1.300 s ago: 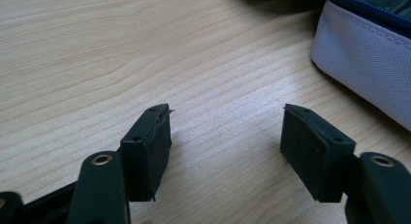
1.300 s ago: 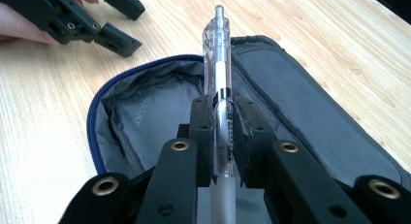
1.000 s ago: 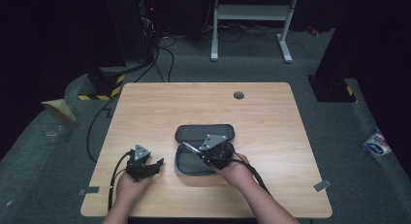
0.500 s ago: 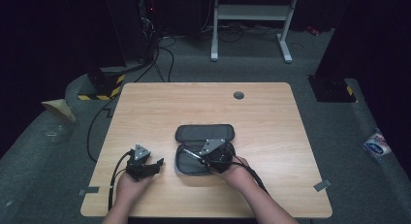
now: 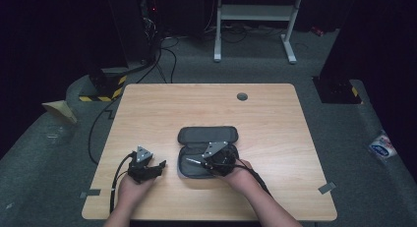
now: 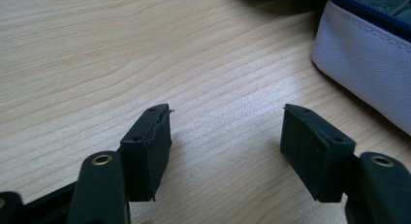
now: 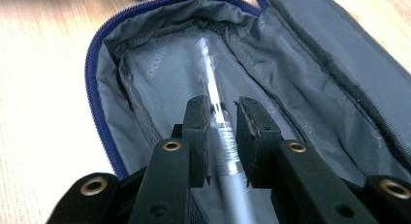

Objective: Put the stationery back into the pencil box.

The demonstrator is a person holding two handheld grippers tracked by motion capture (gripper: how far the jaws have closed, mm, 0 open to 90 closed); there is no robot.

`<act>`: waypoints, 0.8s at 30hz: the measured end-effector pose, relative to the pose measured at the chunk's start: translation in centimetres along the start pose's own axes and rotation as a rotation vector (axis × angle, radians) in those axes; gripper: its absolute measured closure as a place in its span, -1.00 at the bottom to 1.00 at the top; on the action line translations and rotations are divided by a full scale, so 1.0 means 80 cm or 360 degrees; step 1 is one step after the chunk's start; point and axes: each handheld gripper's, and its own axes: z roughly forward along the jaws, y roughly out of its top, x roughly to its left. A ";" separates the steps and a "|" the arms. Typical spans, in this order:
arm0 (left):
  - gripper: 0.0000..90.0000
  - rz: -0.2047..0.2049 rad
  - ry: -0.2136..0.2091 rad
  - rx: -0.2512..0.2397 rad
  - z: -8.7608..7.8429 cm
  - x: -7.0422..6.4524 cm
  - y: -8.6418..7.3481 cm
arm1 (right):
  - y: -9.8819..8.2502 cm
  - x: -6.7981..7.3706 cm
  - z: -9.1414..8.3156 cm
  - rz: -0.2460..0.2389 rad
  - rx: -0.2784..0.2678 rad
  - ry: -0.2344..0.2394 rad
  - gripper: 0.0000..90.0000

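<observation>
An open grey pencil case point(image 5: 222, 133) with a blue zip lies flat on the wooden table, its lid folded back. A clear pen point(image 7: 208, 64) lies inside on the grey lining point(image 7: 160, 88). My right gripper point(image 7: 224, 112) reaches into the case with the pen between its pads. Its jaws have just been opening, a thin gap shows on each side of the pen, and the pen rests on the lining. In the high view my right gripper point(image 5: 196, 161) is over the case's near half. My left gripper point(image 6: 225, 132) rests open on the bare wood left of the case point(image 6: 368, 83), with nothing between its fingers.
The table point(image 5: 162, 114) has a round cable hole point(image 5: 242, 96) near its far edge. Black cables point(image 5: 115, 180) trail off the front left. Beyond the table are a dark floor, a white stand point(image 5: 255, 13) and dark equipment.
My right gripper has edged slightly toward the table's front edge over the case. The left gripper and the case have stayed put.
</observation>
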 end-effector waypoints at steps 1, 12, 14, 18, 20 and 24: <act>-0.21 0.0000 0.0000 0.0000 0.000 0.000 0.000 | 0.000 0.000 -0.001 0.0003 -0.0001 -0.0003 0.63; -0.21 0.0000 0.0000 0.0000 0.000 0.000 0.000 | -0.004 -0.011 -0.016 0.0121 -0.0088 -0.0079 0.39; -0.21 -0.0006 0.0001 -0.0005 0.000 0.000 0.000 | -0.006 -0.014 -0.019 0.0161 -0.0095 -0.0085 0.38; -0.21 -0.0005 0.0001 -0.0005 0.000 0.000 0.000 | -0.014 -0.020 -0.028 0.0234 -0.0107 -0.0133 0.21; -0.21 -0.0005 0.0001 -0.0005 0.000 0.000 0.000 | -0.019 -0.025 -0.033 0.0273 -0.0125 -0.0181 0.10; -0.21 -0.0005 0.0001 -0.0004 0.000 0.000 0.000 | -0.033 -0.038 -0.044 0.0380 -0.0153 -0.0278 0.01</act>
